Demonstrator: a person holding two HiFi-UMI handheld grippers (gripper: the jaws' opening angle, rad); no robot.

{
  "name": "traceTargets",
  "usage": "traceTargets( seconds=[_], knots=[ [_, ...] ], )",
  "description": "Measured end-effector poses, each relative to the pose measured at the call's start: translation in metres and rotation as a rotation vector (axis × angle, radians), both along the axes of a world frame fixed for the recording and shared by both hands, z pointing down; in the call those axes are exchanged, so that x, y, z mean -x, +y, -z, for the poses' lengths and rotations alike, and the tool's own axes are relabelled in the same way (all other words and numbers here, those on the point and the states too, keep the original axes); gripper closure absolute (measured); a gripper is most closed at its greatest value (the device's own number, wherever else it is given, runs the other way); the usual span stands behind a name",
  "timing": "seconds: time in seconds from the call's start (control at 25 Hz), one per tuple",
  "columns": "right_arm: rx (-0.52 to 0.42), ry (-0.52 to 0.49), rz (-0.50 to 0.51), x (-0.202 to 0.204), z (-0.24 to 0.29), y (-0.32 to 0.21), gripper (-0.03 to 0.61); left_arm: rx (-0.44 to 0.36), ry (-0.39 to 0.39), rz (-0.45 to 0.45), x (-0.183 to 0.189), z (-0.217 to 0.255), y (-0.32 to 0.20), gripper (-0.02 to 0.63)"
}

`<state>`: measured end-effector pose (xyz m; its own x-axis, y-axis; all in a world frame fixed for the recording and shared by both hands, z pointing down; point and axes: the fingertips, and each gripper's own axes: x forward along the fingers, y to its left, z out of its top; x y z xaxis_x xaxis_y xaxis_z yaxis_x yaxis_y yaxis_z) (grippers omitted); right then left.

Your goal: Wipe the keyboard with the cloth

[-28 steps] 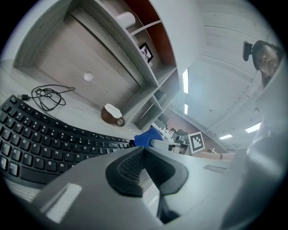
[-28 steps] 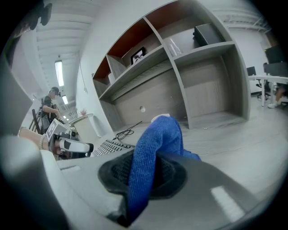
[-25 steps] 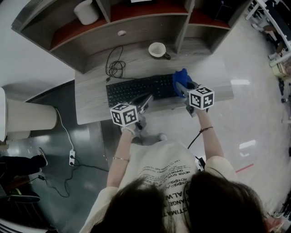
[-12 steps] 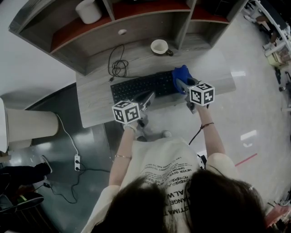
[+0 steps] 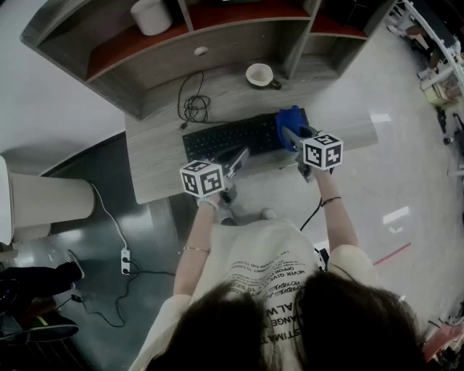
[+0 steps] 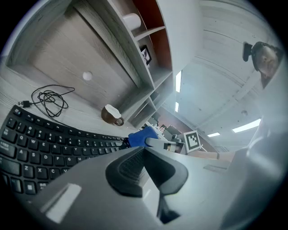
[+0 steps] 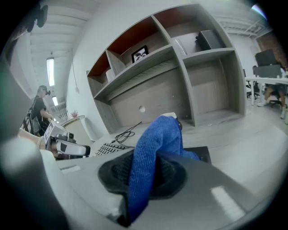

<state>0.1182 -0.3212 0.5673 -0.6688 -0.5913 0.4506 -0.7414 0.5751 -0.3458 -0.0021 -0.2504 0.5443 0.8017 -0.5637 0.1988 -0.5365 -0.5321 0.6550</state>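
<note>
A black keyboard (image 5: pixel 232 136) lies across the grey desk (image 5: pixel 156 163). My right gripper (image 5: pixel 288 135) is shut on a blue cloth (image 5: pixel 291 122), which rests over the keyboard's right end. In the right gripper view the blue cloth (image 7: pixel 155 152) bulges up between the jaws. My left gripper (image 5: pixel 239 156) hovers at the keyboard's front edge near its middle, jaws shut with nothing between them. The left gripper view shows the keyboard (image 6: pixel 40 143) below and the blue cloth (image 6: pixel 141 136) beyond it.
A coiled black cable (image 5: pixel 193 107) lies behind the keyboard. A white cup (image 5: pixel 259 75) stands on the desk under the shelves. A white cylinder (image 5: pixel 152 16) sits on the upper shelf. A power strip (image 5: pixel 125 259) lies on the floor to the left.
Both grippers hold about the same place on the keyboard; the whole view has shifted slightly as the head moved. The cloth stays at the keyboard's right end.
</note>
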Motion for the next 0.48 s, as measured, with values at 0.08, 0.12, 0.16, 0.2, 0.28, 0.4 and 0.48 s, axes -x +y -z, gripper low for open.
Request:
traceTargets(
  seconds=[0.08, 0.12, 0.16, 0.2, 0.28, 0.4, 0.48],
  knots=[
    [0.001, 0.002, -0.004, 0.002, -0.001, 0.001, 0.526, 0.001, 0.001, 0.002, 0.004, 0.000, 0.000, 0.617],
    [0.002, 0.002, -0.006, 0.003, -0.001, 0.002, 0.526, 0.001, 0.002, 0.002, 0.006, 0.000, 0.001, 0.617],
    [0.003, 0.000, -0.008, 0.005, -0.001, 0.002, 0.526, 0.000, 0.001, 0.003, 0.008, 0.000, 0.001, 0.617],
    [0.003, -0.001, -0.009, 0.006, -0.001, 0.003, 0.526, -0.001, 0.001, 0.003, 0.010, 0.001, 0.001, 0.617],
    [0.003, -0.002, -0.010, 0.010, -0.001, 0.004, 0.526, -0.002, 0.002, 0.002, 0.012, 0.001, 0.002, 0.617],
    [0.004, -0.001, -0.010, 0.015, -0.001, 0.004, 0.526, -0.002, 0.003, 0.001, 0.017, 0.001, 0.002, 0.617],
    [0.006, 0.000, -0.010, 0.018, -0.002, 0.004, 0.526, -0.001, 0.003, 0.002, 0.019, 0.000, 0.003, 0.617]
  ],
)
